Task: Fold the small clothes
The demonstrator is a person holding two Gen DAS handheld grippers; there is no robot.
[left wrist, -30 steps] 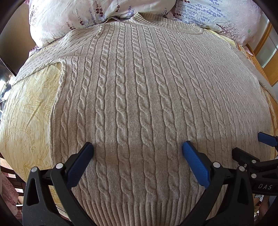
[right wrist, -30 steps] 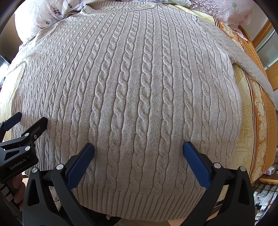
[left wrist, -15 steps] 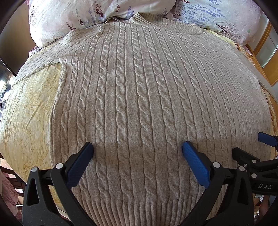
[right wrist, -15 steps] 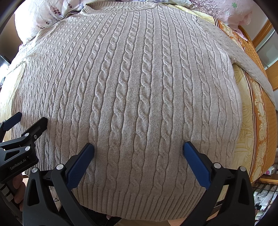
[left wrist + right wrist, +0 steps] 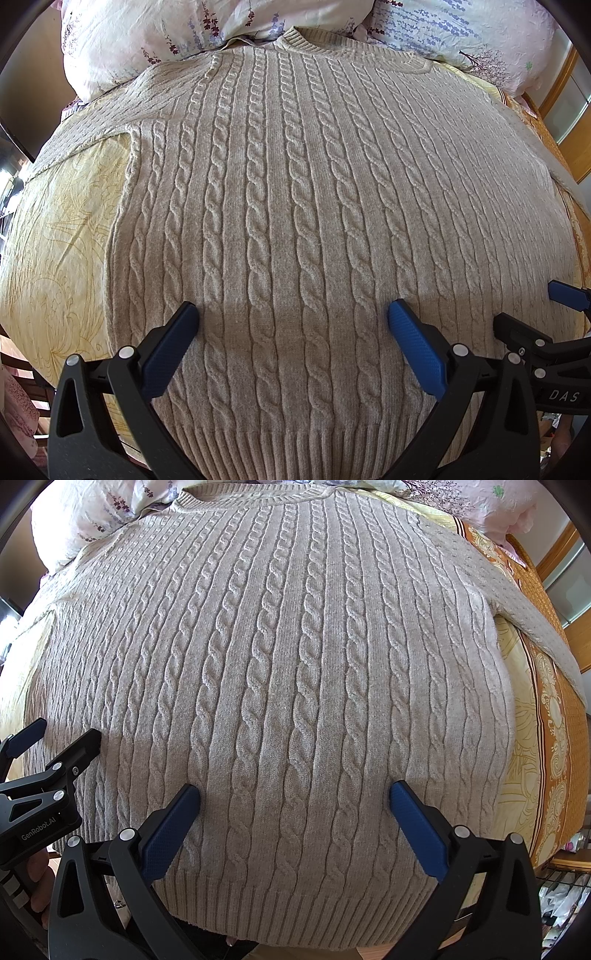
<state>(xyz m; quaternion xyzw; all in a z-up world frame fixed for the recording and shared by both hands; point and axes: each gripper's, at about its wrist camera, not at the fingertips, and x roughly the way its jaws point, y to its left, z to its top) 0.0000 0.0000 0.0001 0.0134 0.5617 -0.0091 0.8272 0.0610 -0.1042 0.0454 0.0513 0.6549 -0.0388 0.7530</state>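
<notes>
A beige cable-knit sweater point(image 5: 295, 206) lies flat and face up on the bed, collar at the far end by the pillows, ribbed hem nearest me. It also fills the right wrist view point(image 5: 288, 686). My left gripper point(image 5: 293, 317) is open and empty, hovering over the lower left part of the sweater. My right gripper point(image 5: 294, 797) is open and empty over the lower right part. The right gripper shows at the right edge of the left wrist view point(image 5: 532, 314); the left gripper shows at the left edge of the right wrist view point(image 5: 55, 738). Both sleeves spread out to the sides.
Two floral pillows point(image 5: 140, 33) lie at the head of the bed. A yellow patterned sheet point(image 5: 55, 236) shows left of the sweater, and an orange-bordered one point(image 5: 546, 731) on the right. Wooden furniture point(image 5: 569, 110) stands at the far right.
</notes>
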